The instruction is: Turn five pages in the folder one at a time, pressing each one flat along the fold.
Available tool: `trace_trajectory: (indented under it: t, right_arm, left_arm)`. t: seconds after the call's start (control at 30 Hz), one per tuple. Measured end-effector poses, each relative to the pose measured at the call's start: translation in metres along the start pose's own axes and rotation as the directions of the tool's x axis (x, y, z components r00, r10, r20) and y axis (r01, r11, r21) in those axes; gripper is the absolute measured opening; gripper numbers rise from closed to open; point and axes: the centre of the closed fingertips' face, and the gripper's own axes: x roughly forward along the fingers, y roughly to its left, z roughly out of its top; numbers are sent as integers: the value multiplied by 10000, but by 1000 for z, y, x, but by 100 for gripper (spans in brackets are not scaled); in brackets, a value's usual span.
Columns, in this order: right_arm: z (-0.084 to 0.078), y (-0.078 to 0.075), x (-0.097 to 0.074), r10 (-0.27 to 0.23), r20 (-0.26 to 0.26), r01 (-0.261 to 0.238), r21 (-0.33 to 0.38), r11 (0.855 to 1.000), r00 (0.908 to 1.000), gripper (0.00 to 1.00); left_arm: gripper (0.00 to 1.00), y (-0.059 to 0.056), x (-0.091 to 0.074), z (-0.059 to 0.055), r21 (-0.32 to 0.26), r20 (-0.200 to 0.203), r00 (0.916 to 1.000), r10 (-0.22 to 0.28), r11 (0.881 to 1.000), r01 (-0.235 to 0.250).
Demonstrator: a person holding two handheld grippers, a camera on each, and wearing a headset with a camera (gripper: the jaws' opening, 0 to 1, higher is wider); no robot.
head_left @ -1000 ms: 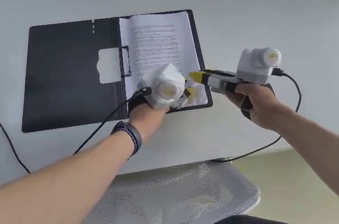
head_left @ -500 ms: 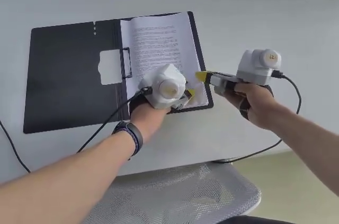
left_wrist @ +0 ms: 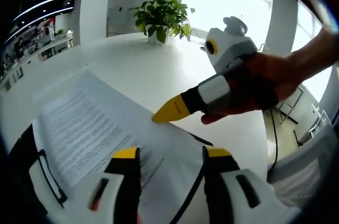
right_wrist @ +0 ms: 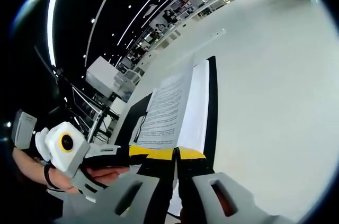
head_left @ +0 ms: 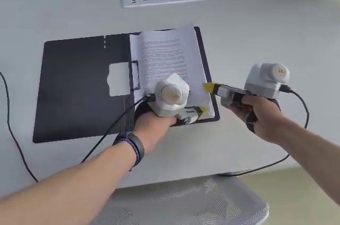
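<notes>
Two grippers at near-right corner of folder (head_left: pixel 74 92): matte black, rectangular, open flat on smooth white table (head_left: pixel 265 28). Printed white pages (head_left: pixel 170 57) stacked on its right half. L gripper (head_left: pixel 197 111) angled low over pages' near-right corner, yellow-tipped jaws apart. R gripper (head_left: pixel 208 86) held level, pointing at pages' right edge, jaws together.
</notes>
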Motion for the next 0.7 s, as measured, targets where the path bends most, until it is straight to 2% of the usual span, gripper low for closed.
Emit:
trace_trajectory:
  t: [0.23, 0.43, 0.53, 0.7]
  right_arm:
    - [3, 5, -5, 25, 314, -32, 208, 9998, 9995, 0]
    - [7, 18, -11, 253, 633, -265, 185, 9995, 9977, 0]
    - [9, 19, -12, 260, 741, -274, 182, 9995, 9969, 0]
    - [19, 35, -17, 635, 1047, -643, 46, 9979, 9925, 0]
  left_arm:
    - [52, 11, -22, 5, 341, 62, 9999, 122, 9993, -124]
    - [55, 25, -40, 8, 356, 185, 9991, 369, 9987, -376]
    - [56, 32, -49, 9, 356, 278, 9985, 465, 9982, -475]
    - [58, 42, -66, 8, 314, 383, 9973, 632, 9974, -644]
